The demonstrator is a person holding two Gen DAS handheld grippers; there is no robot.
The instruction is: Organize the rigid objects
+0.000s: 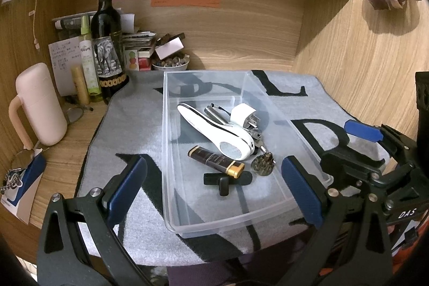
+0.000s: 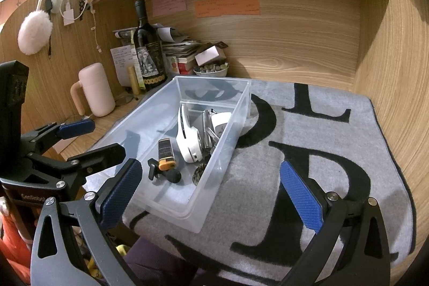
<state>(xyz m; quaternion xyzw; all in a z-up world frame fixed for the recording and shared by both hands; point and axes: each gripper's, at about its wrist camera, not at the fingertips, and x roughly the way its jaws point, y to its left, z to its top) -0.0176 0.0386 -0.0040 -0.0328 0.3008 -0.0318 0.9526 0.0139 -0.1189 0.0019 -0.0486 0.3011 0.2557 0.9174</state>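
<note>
Tools, left (image 1: 214, 189) and right (image 2: 211, 195), gape wide (gripping nothing) before the clear bin (image 1: 171, 152).

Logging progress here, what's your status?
Left gripper and right gripper open, empty. Small items all inside clear bin. Nothing in the way on grey mat.

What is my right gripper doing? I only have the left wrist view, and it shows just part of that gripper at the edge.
Observer: The right gripper is open, with nothing between its blue pads.
Operator: Is anything loose lying on the mat to the right of the clear bin?
Observer: No. The grey mat there shows only its black letters, all the way to the wooden side wall.
</note>
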